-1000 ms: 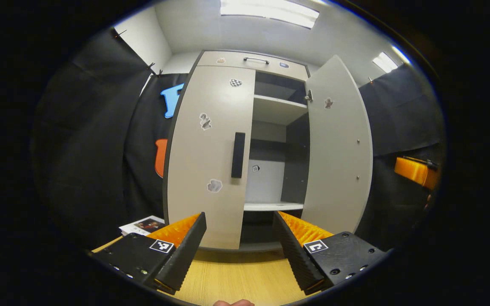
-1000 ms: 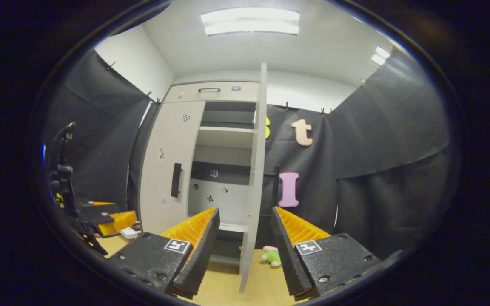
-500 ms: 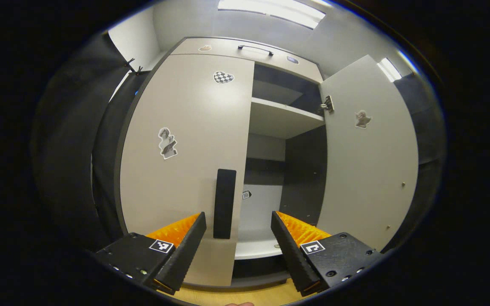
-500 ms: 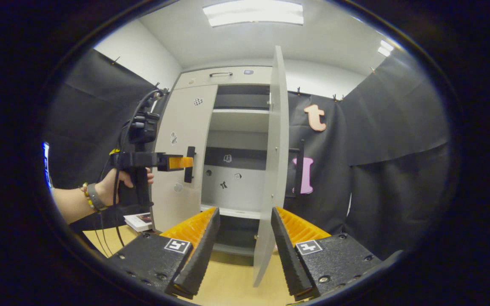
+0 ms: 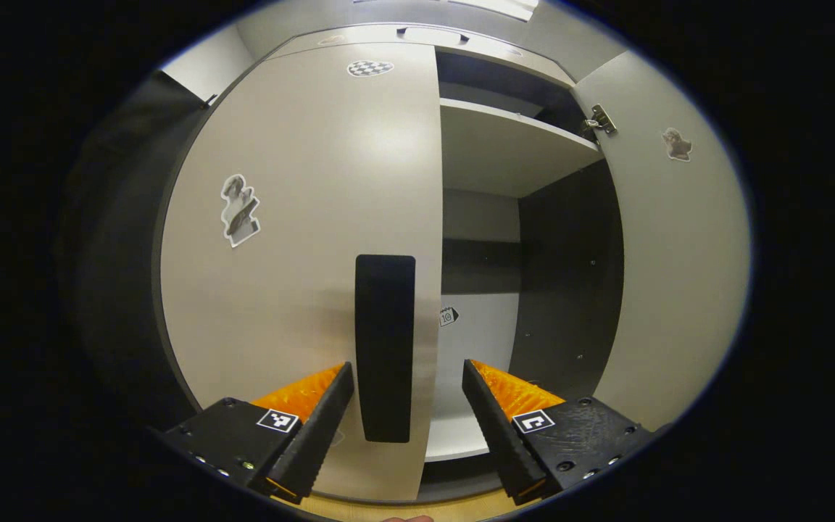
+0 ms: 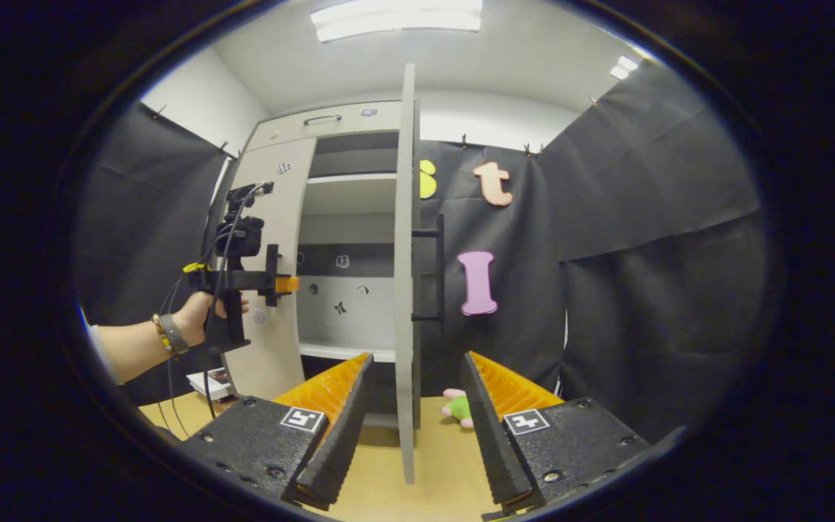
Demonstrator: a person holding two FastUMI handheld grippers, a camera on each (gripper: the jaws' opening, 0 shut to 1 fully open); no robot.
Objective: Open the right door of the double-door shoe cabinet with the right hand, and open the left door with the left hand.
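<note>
Black booth cloth frames the shoe cabinet [image 6: 345, 239]; its right door [image 6: 406, 268] stands swung out, its left door [image 5: 301, 239] shut. Both the left gripper [image 5: 406, 406] and right gripper [image 6: 412, 406] are spread, empty. Rigid panel, probably light — take the vertical black handle [image 5: 385, 348], straddled but untouched.

Shoe cabinet [image 6: 349, 217] with its right door open and its left door shut.

The pale grey left door [image 5: 301, 239] lies flush and closed, carrying a black vertical bar handle [image 5: 385, 348] near its inner edge, a checkered sticker near the top and a figure sticker farther down. The right door [image 6: 406, 275] stands swung out, seen edge-on in the right gripper view, its black handle [image 6: 438, 268] on the outer face. Behind the open half there are light shelves [image 5: 512, 148], a dark side wall and a dark band across the back. A drawer front with a slim handle runs along the top.
</note>
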